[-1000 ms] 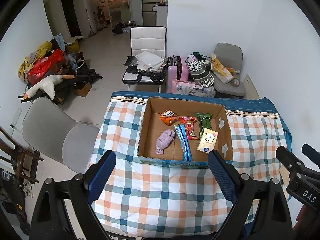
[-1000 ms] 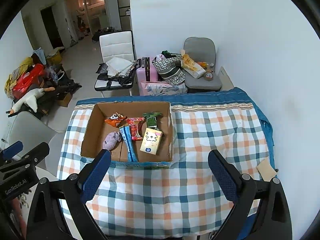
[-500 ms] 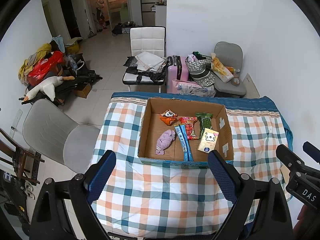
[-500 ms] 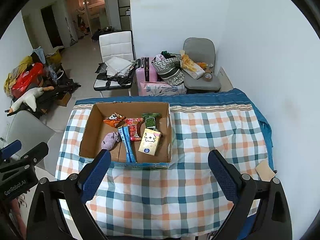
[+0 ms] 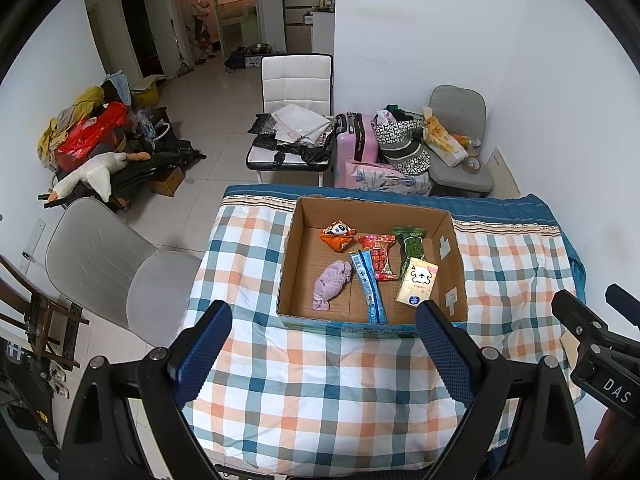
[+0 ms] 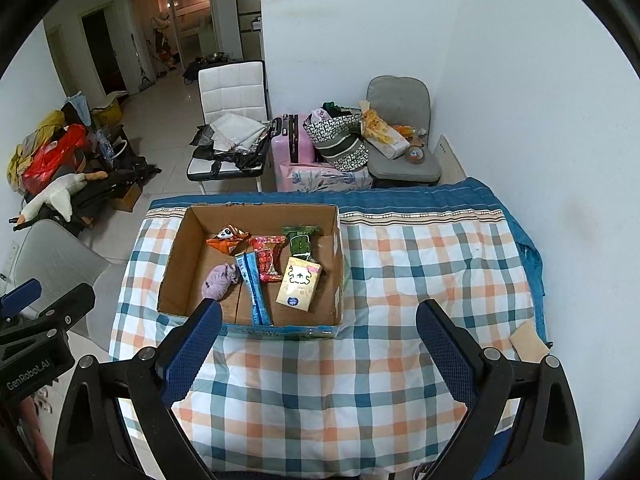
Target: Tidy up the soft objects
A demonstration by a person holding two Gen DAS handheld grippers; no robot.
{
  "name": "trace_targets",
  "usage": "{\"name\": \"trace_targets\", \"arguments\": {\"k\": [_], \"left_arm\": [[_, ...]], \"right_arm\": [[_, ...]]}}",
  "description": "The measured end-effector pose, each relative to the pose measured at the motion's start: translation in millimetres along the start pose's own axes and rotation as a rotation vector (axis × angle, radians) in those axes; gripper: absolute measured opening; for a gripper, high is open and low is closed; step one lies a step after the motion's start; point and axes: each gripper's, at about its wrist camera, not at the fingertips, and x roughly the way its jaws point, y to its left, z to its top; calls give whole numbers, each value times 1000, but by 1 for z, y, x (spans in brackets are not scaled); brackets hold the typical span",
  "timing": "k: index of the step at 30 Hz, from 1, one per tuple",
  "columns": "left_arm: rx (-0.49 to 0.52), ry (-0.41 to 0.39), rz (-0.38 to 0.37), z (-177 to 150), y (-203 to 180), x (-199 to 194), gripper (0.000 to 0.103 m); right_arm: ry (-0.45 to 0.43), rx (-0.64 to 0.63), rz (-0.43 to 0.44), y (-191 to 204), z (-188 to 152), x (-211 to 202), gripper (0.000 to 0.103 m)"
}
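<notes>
The left claw (image 5: 324,344) has black, angular plastic arms with triangular cut-outs and round silver screws at the joints. Its fingers (image 5: 202,350) carry dark blue pads with a fine dimpled grain. The right claw (image 6: 318,344) is built alike, with the same blue pads and silver screws. White lettering marks each black body: "DAS" on one, "GenRobot.AI" on the other.

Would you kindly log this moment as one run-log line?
left tongs: open, empty | right tongs: open, empty | both above checked cloth, short of cardboard box | purple cloth in box, untouched
</notes>
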Motion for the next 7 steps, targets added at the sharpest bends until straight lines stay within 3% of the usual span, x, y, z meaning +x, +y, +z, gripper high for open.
{"name": "trace_targets", "arguments": {"k": [7], "left_arm": [[3, 0, -1, 2, 3, 0, 94]], "right_arm": [[1, -1, 1, -1, 0, 0, 99]]}}
